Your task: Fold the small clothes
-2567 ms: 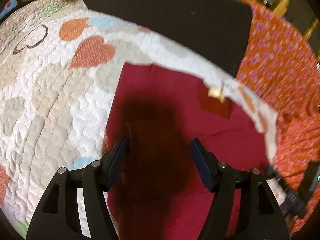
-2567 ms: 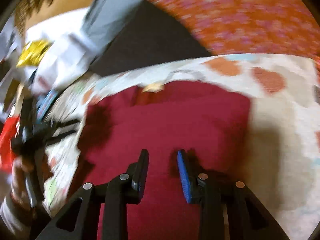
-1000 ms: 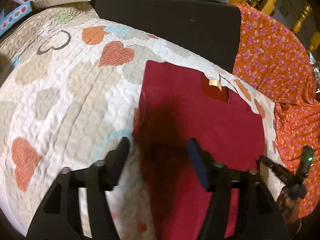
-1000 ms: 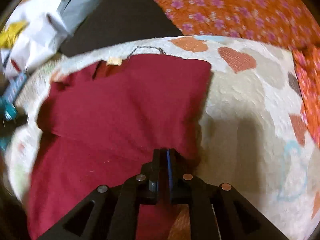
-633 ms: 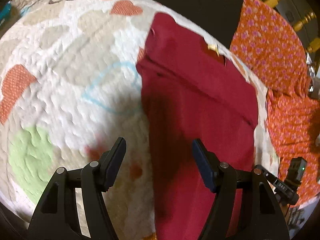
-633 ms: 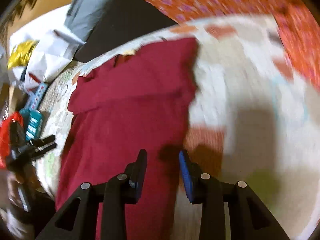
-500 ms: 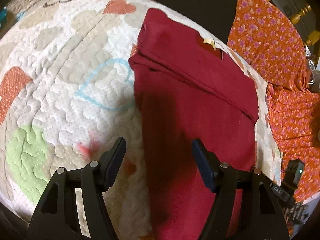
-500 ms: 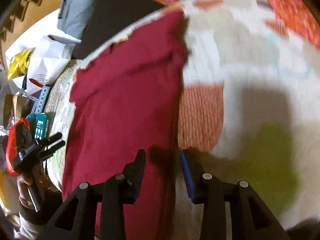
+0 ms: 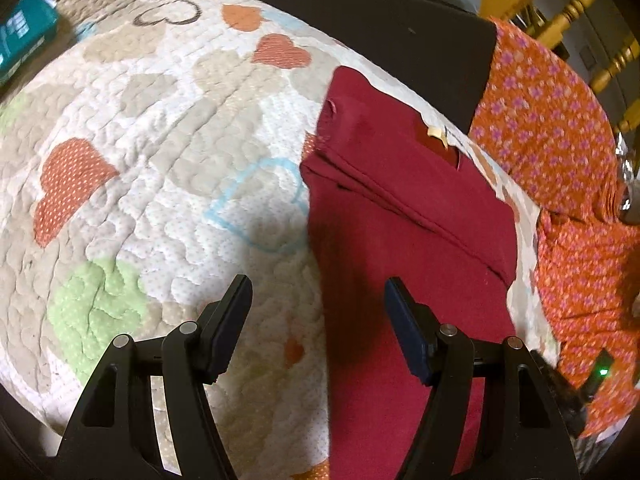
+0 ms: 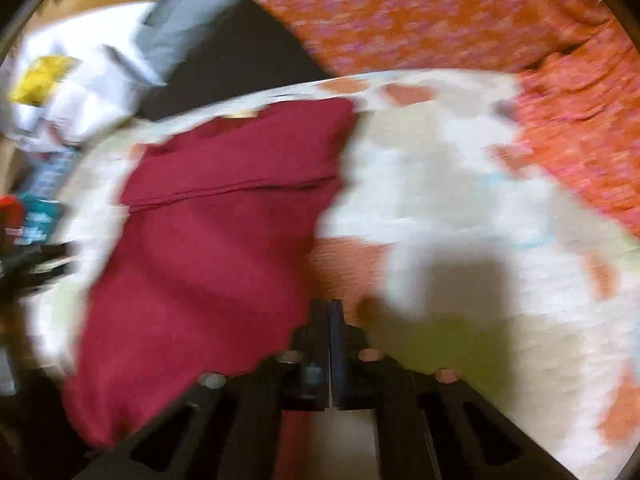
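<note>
A heart-patterned quilt (image 9: pixel 160 168) covers the surface, with an orange floral cloth (image 9: pixel 560 152) along its far side. The dark red garment (image 9: pixel 400 220) lies flat on the quilt, its top part folded down. The left gripper (image 9: pixel 318 300) hovers over its left edge, jaws wide apart and empty. The right gripper (image 10: pixel 329 312) has just snapped together at the garment's right edge; blur hides whether fabric is pinched

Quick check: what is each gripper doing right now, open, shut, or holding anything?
Left gripper: open, holding nothing, over the red garment's edge.
Right gripper: just closed at the garment's edge; whether it pinches cloth cannot be told.
</note>
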